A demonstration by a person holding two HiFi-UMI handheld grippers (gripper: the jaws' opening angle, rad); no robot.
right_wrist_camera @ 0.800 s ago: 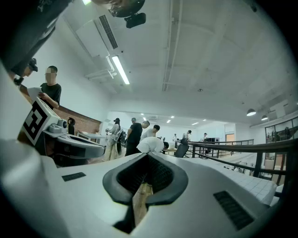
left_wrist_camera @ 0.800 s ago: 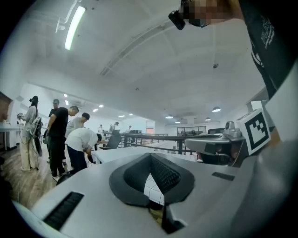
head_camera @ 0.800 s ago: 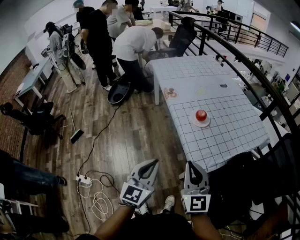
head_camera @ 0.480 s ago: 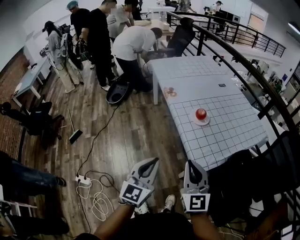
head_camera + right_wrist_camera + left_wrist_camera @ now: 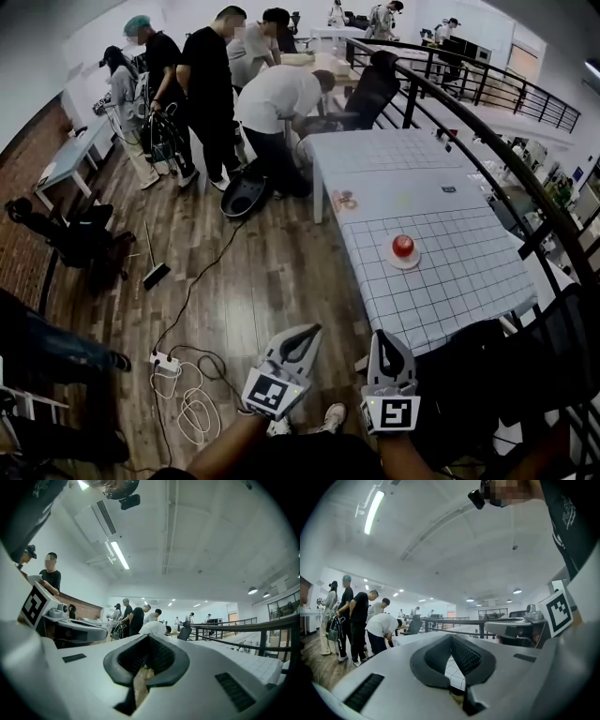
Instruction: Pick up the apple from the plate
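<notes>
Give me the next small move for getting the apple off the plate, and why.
Probably step closer and carry the right hand-held gripper toward the apple, opening its jaws on the way. The apple sits on the plate out on the table, while that gripper hangs short of the table's edge, jaws together and empty.

This looks like an open-plan office or lab up on a mezzanine. A black railing (image 5: 487,122) curves along the edge, with more desks and people beyond it. Long tables (image 5: 412,178) in gridded cloth stand on wood flooring (image 5: 253,281). A brick wall (image 5: 21,169) runs down one side (quite the loft look). A power strip (image 5: 167,362) trails white cable, people (image 5: 211,84) crowd beside an office chair (image 5: 370,89), and strip lights (image 5: 373,512) line the ceiling.
</notes>
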